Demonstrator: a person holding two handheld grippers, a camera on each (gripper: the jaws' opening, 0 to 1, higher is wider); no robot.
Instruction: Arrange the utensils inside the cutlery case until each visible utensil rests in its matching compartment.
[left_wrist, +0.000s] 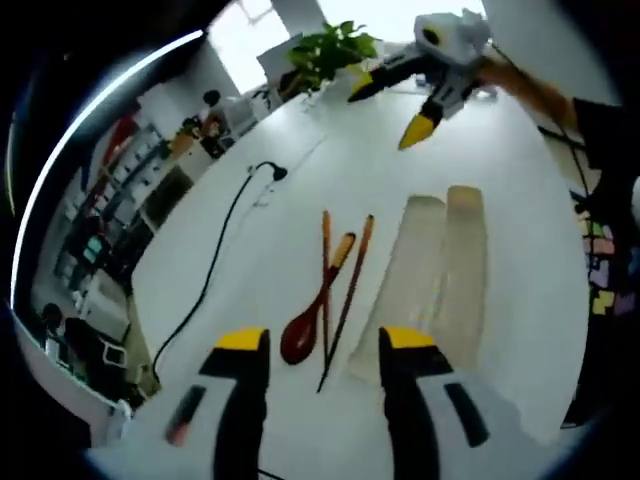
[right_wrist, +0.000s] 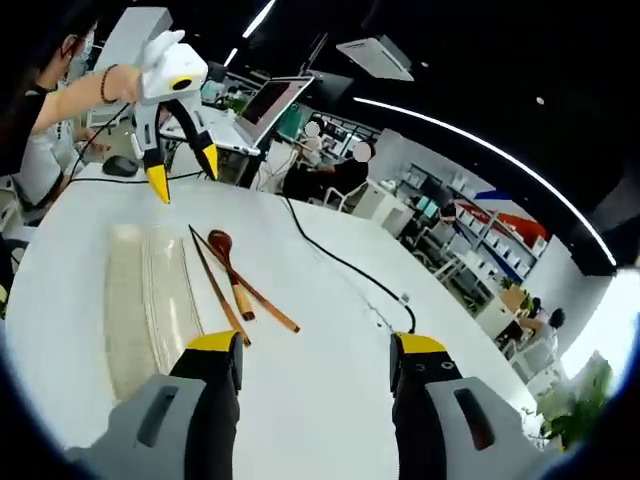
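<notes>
On the white table a brown wooden spoon (left_wrist: 303, 333) (right_wrist: 228, 262) lies between two brown chopsticks (left_wrist: 350, 290) (right_wrist: 221, 290), all loose beside the clear cutlery case (left_wrist: 440, 275) (right_wrist: 150, 300). The case shows two long shallow troughs with nothing in them. My left gripper (left_wrist: 322, 342) (right_wrist: 184, 172) hovers open just short of the spoon's bowl end. My right gripper (right_wrist: 318, 345) (left_wrist: 390, 112) is open too, held in the air at the opposite side of the table, apart from the utensils. Neither holds anything.
A black cable (left_wrist: 215, 260) (right_wrist: 340, 262) snakes across the table beside the utensils. A potted plant (left_wrist: 330, 50) stands at one table edge, a laptop (right_wrist: 270, 100) and a mouse (right_wrist: 120, 165) at another. Seated people and shelves lie beyond.
</notes>
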